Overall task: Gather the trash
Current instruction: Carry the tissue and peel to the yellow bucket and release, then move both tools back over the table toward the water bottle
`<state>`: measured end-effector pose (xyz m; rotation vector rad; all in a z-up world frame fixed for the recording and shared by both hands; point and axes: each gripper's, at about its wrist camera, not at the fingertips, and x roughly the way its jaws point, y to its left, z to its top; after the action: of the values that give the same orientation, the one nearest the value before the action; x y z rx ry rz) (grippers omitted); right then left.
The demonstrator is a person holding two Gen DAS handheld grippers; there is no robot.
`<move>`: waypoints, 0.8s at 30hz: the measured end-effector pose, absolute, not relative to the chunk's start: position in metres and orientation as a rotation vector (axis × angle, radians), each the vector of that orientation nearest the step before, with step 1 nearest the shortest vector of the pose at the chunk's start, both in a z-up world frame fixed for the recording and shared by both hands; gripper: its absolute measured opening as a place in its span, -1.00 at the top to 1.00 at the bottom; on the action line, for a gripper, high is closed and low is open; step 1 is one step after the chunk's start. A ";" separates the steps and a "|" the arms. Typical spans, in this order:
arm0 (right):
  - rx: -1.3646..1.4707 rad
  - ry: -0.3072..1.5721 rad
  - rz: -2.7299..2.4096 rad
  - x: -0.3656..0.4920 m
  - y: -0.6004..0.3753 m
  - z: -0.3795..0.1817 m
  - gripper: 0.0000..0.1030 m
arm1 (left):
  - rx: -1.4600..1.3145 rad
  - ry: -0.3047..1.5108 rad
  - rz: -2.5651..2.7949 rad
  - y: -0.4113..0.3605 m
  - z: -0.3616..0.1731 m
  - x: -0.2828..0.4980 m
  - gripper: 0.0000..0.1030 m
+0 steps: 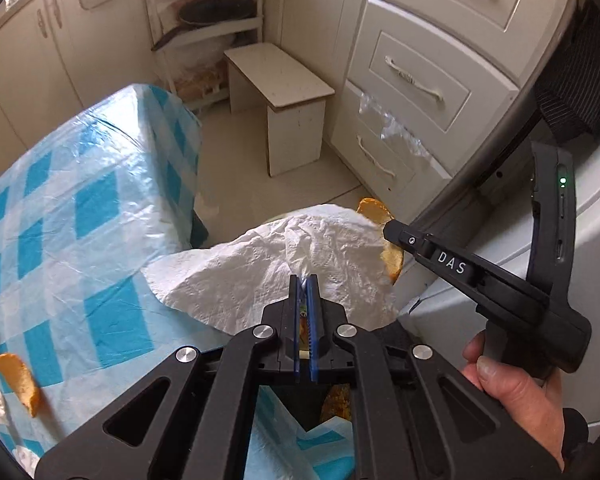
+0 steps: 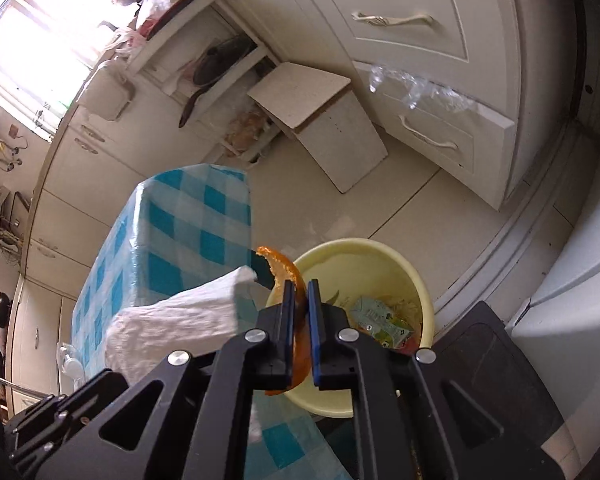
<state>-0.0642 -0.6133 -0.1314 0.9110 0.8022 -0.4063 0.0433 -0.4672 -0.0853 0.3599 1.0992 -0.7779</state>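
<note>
Orange peel (image 2: 290, 276) sits between the right gripper (image 2: 301, 286)'s barely parted jaws above the yellow bin (image 2: 404, 264) — ready to drop; left gripper (image 1: 305, 282) pinches a paper towel (image 1: 268, 264) shut alongside.

A blue-and-white checked plastic tablecloth (image 1: 80, 208) covers the table. Beyond it a small white wooden stool (image 1: 284, 92) stands on the pale tiled floor (image 2: 412, 208), beside cream drawers (image 1: 416, 80) with curved handles, clear plastic film (image 2: 416, 88) hanging from one.
</note>
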 end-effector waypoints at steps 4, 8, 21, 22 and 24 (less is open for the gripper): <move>0.982 0.807 -0.443 -0.069 -0.624 -0.146 0.13 | 0.390 1.181 -0.732 -0.492 -0.115 0.052 0.92; 1.013 0.740 -0.450 -0.075 -0.628 -0.133 0.03 | 0.403 1.226 -0.720 -0.504 -0.128 0.055 0.49; 1.013 0.525 -0.331 -0.075 -0.604 -0.067 -0.24 | 0.295 1.130 -0.751 -0.436 -0.069 0.054 -0.10; 0.997 0.533 -0.308 -0.070 -0.598 -0.063 -0.25 | 0.287 1.112 -0.740 -0.420 -0.061 0.055 -0.16; 0.951 0.567 -0.241 -0.056 -0.579 -0.055 -0.28 | 0.268 1.082 -0.705 -0.384 -0.048 0.060 -0.27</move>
<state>-0.0565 -0.5790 -0.0550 0.9514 0.5667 -0.2412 0.0604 -0.3844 -0.0476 0.2680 1.0818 -0.7050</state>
